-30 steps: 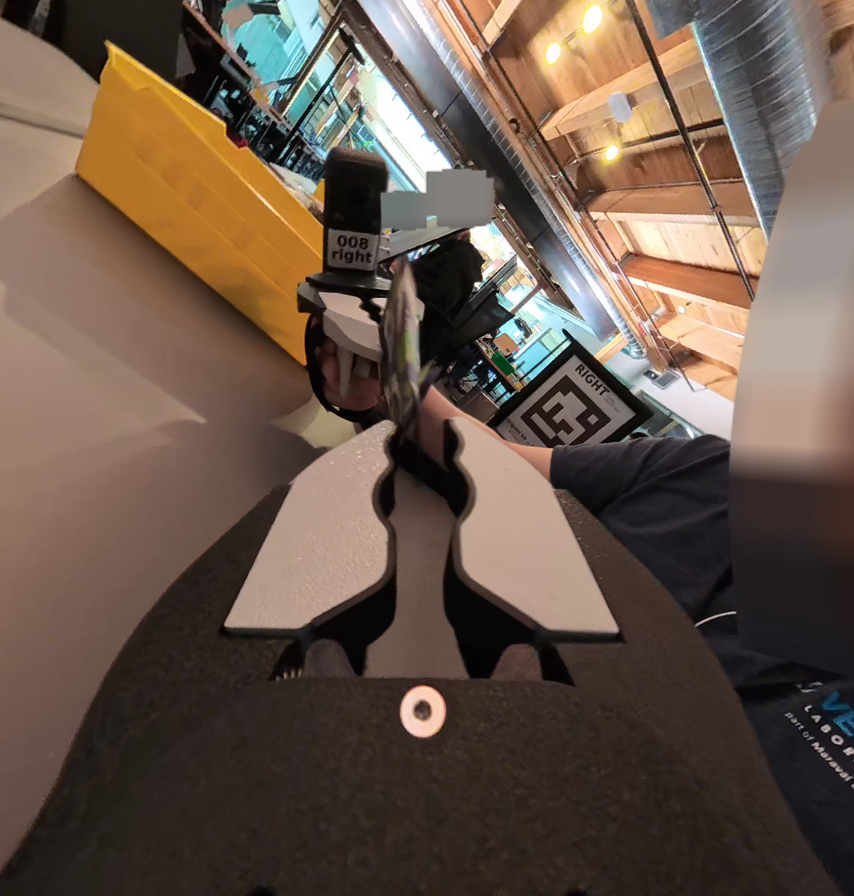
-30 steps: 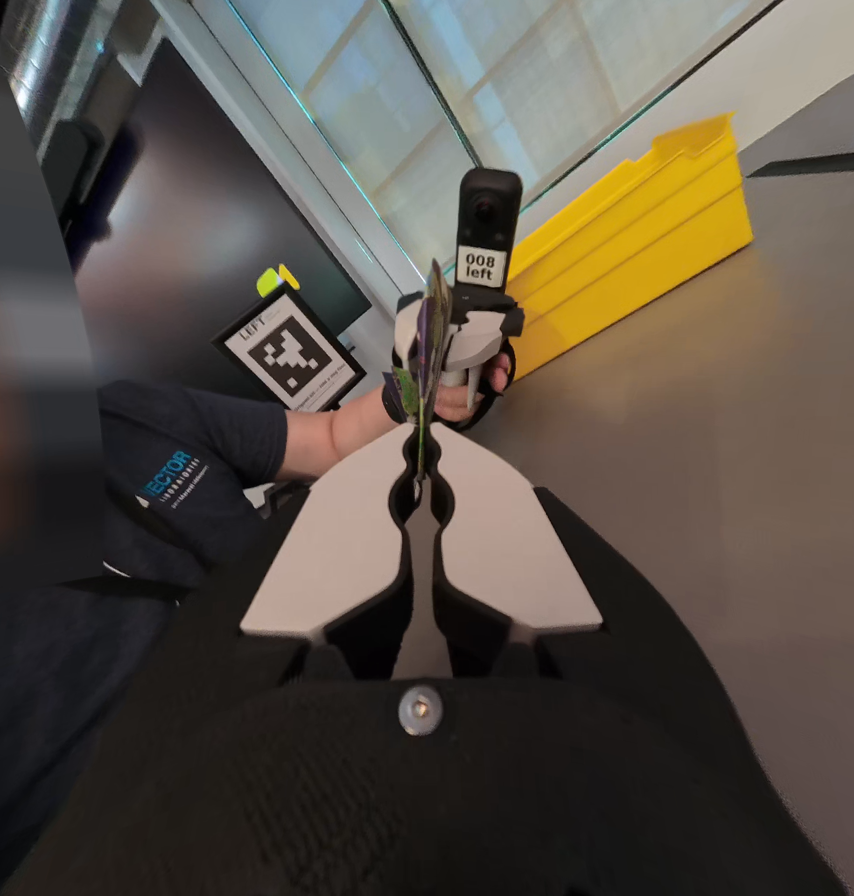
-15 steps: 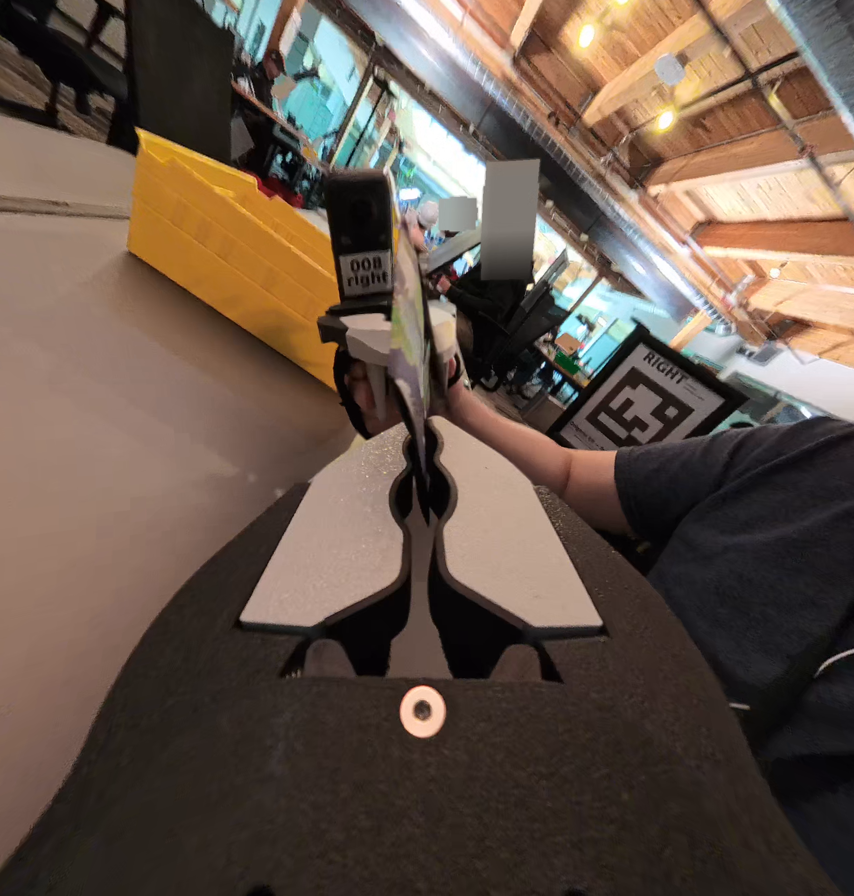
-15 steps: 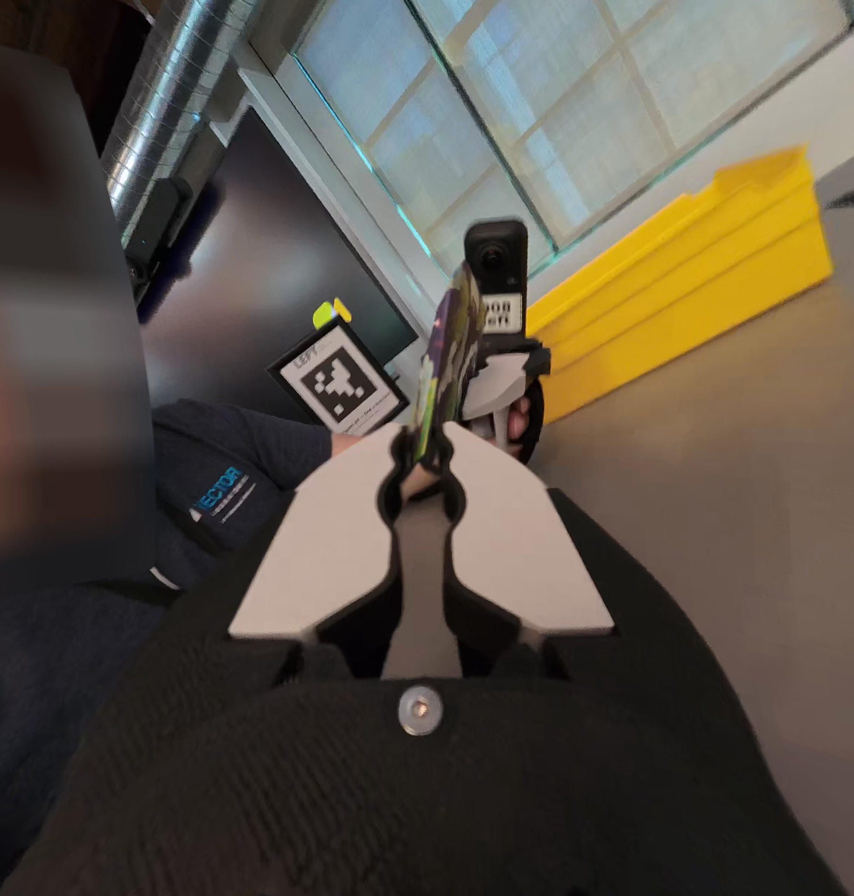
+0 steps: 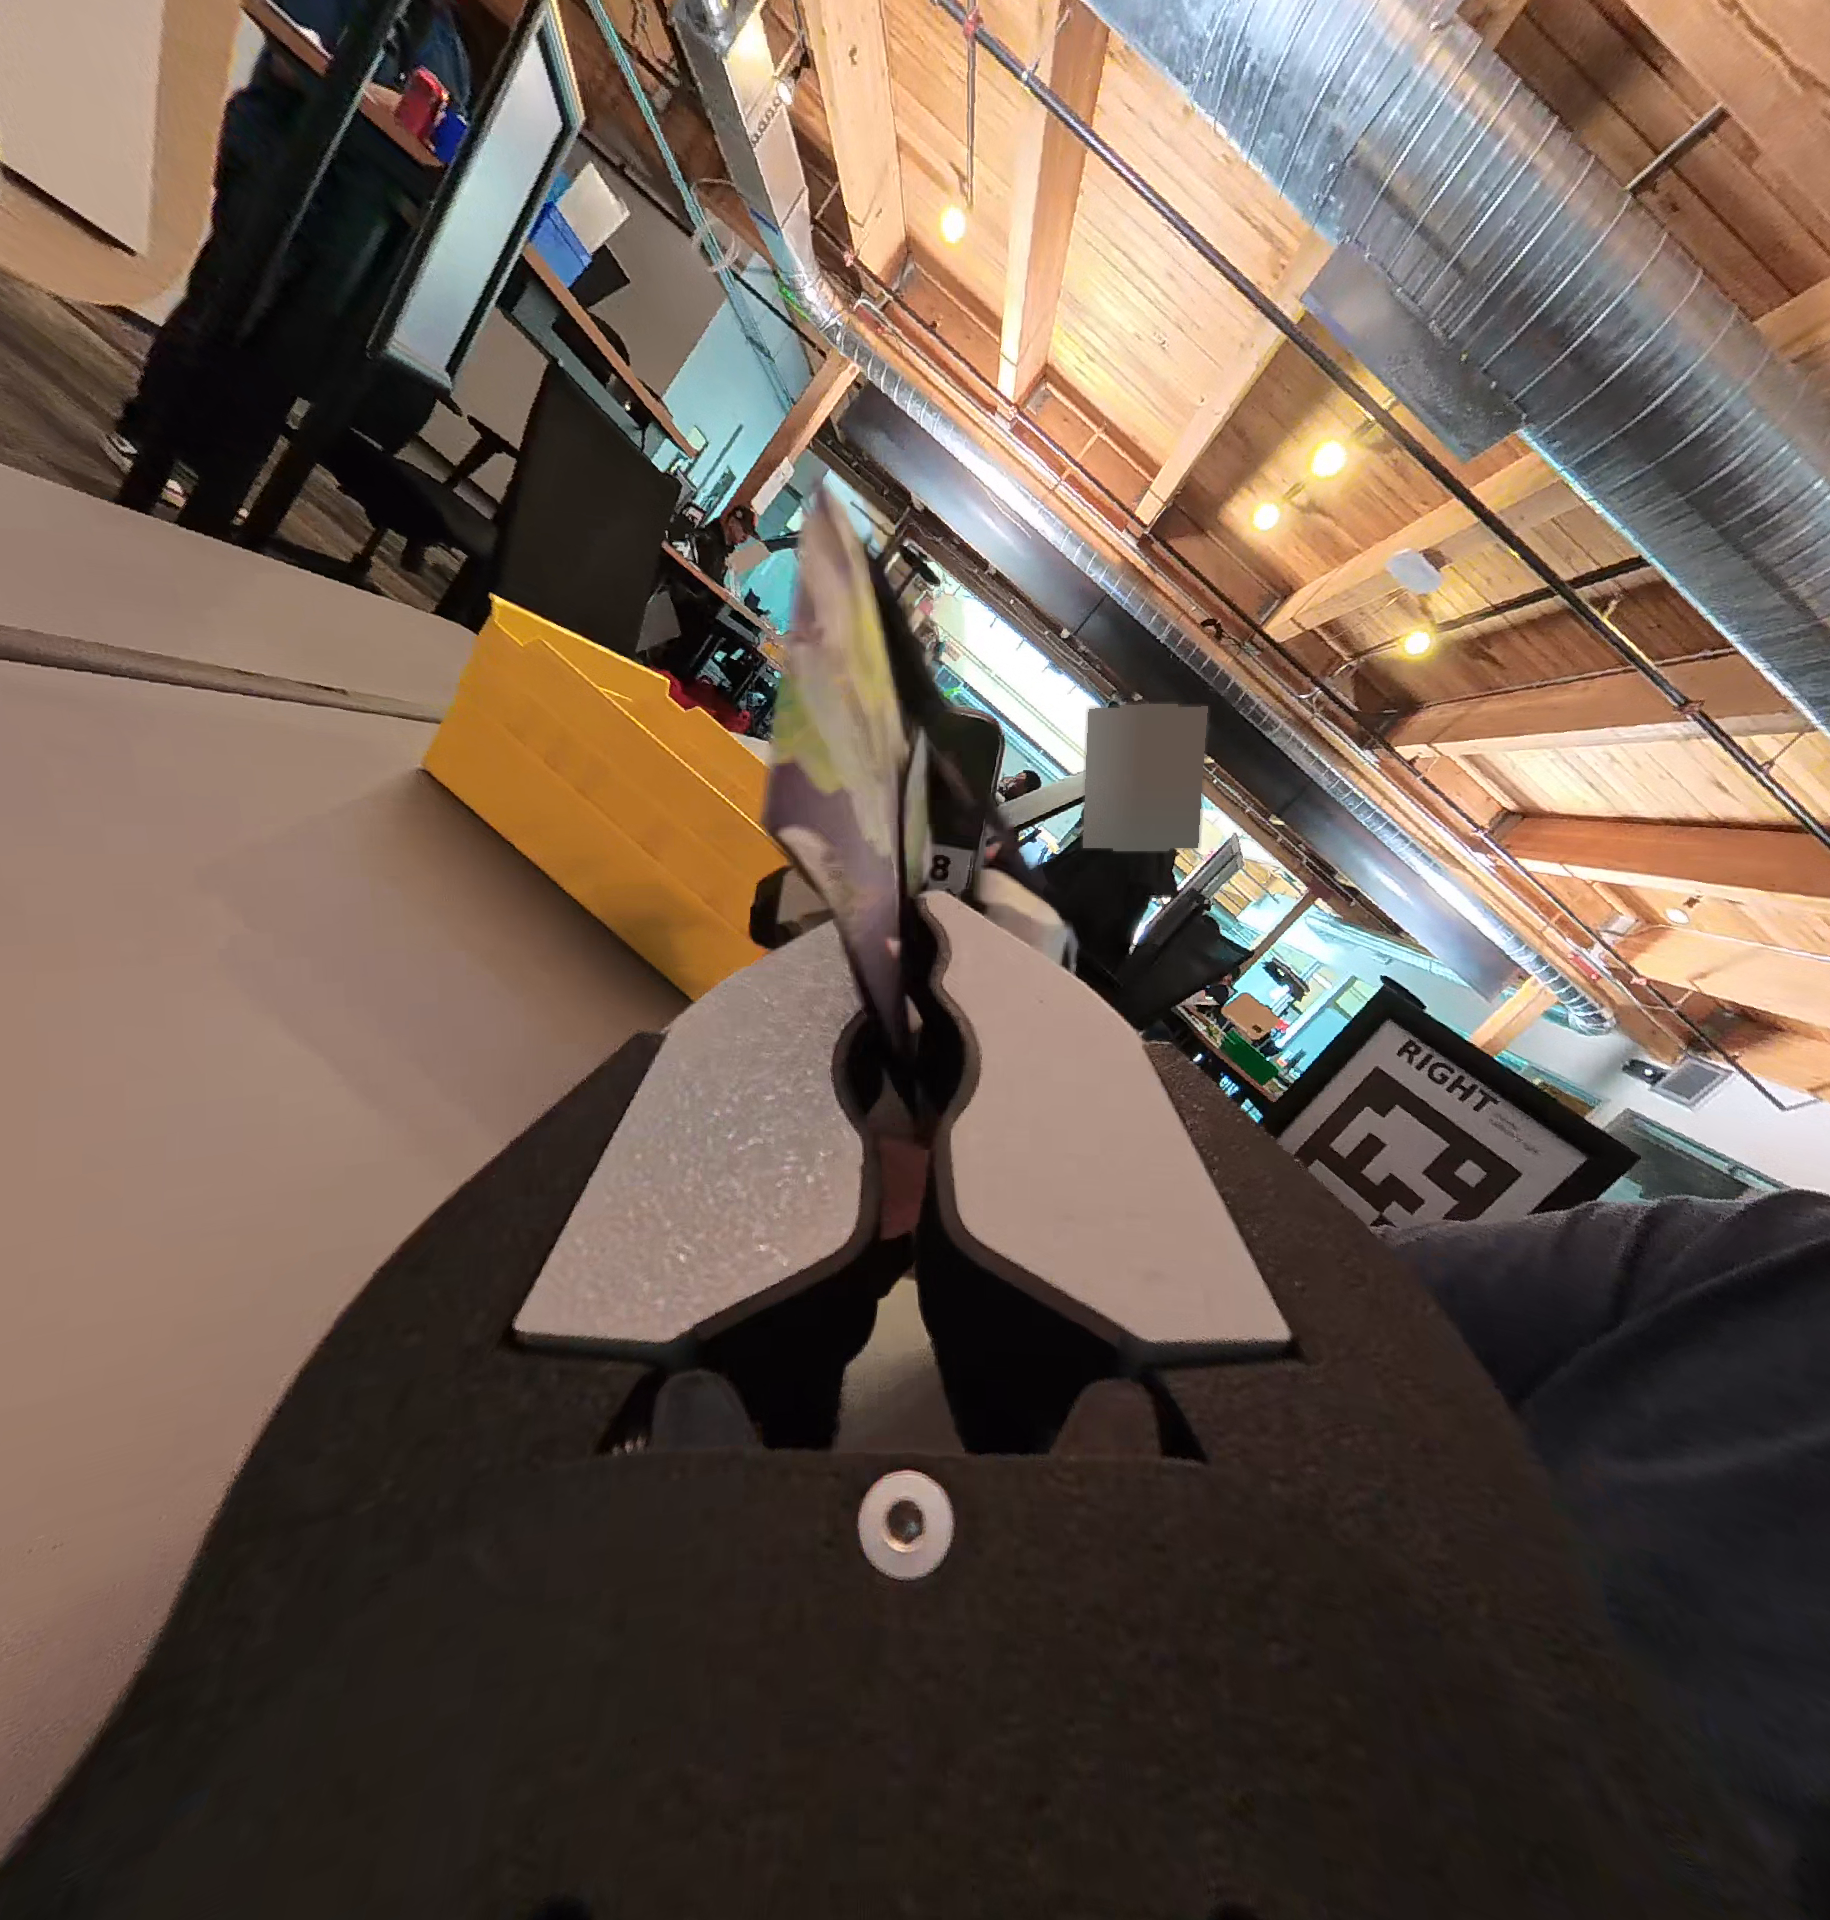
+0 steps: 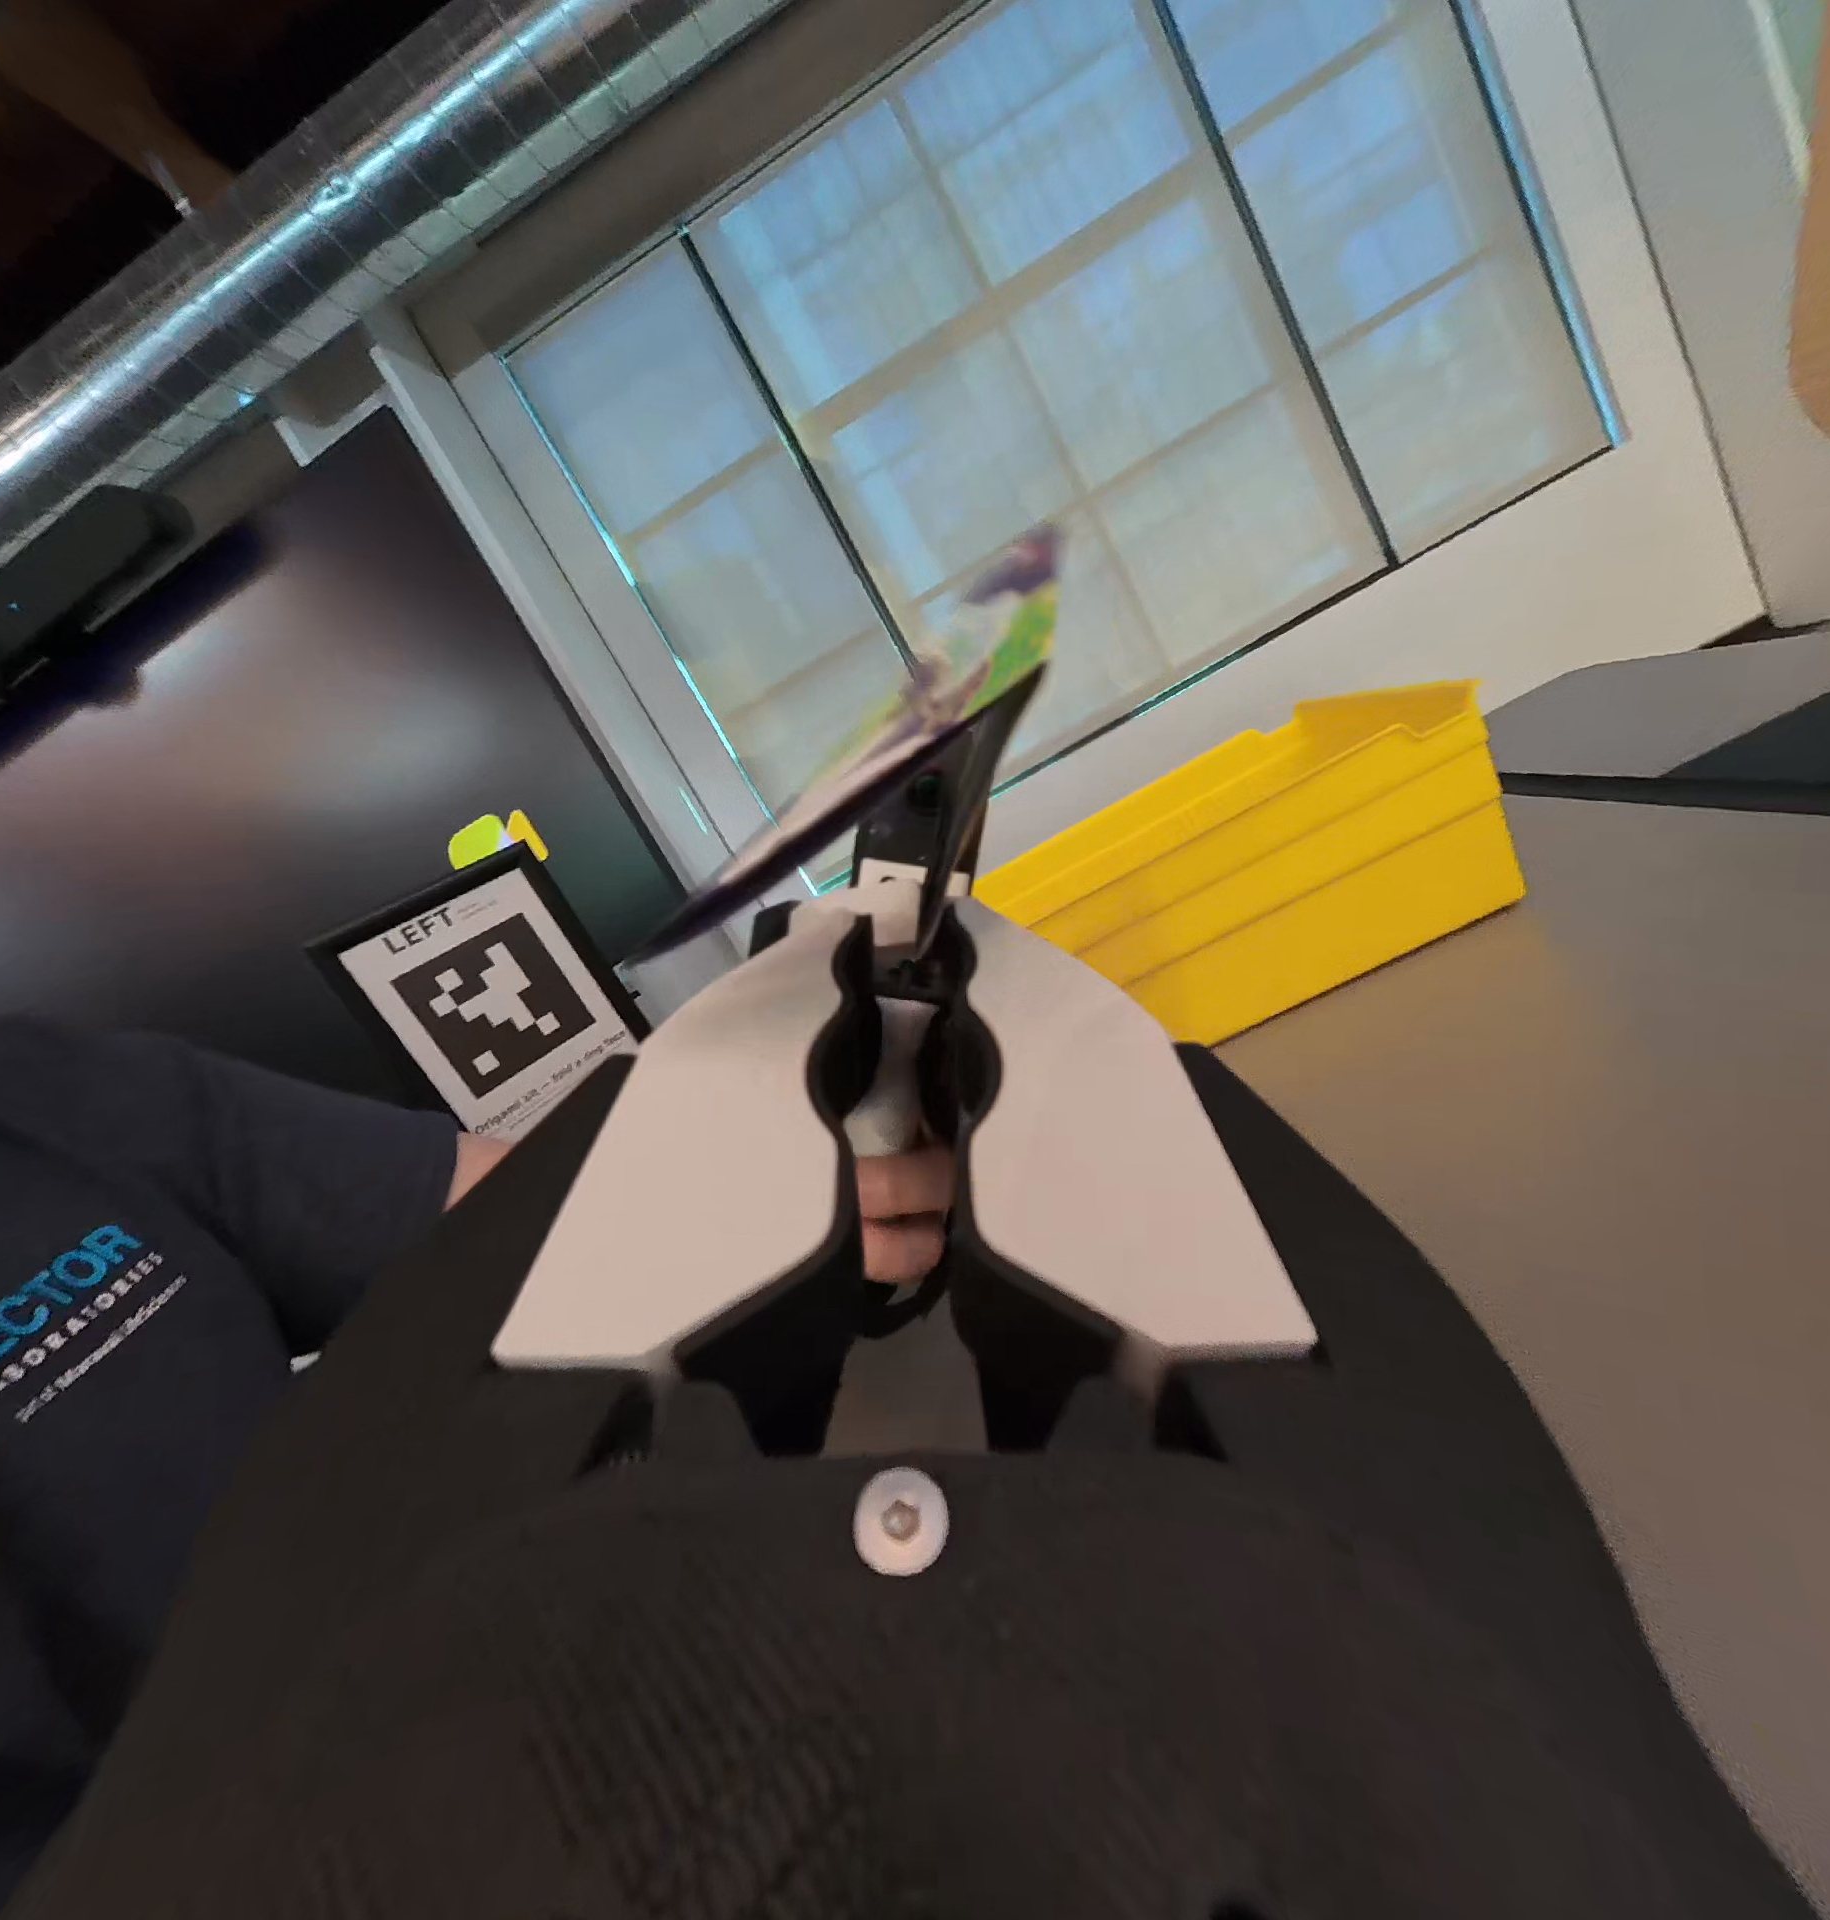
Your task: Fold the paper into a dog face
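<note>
Left wrist view, looking along the left gripper (image 5: 916, 935): pinched almost closed on the patterned paper (image 5: 838, 748), held edge-on in mid-air over the grey table (image 5: 215, 935), in front of the yellow bin (image 5: 599, 769)

Right wrist view, along the right gripper (image 6: 906, 935): narrowed, with a slit left open; impossible to tell through the blur whether gripping the paper's dark flap or only brushing it

Risk from here: slipping or tearing at the crease if pulled apart on one sure pinch; creasing off-line if closed on the splayed flap

Compared with half a second ago: then flat between the right jaws, now splayed into a wedge, tilted, hiding most of the right gripper
</note>
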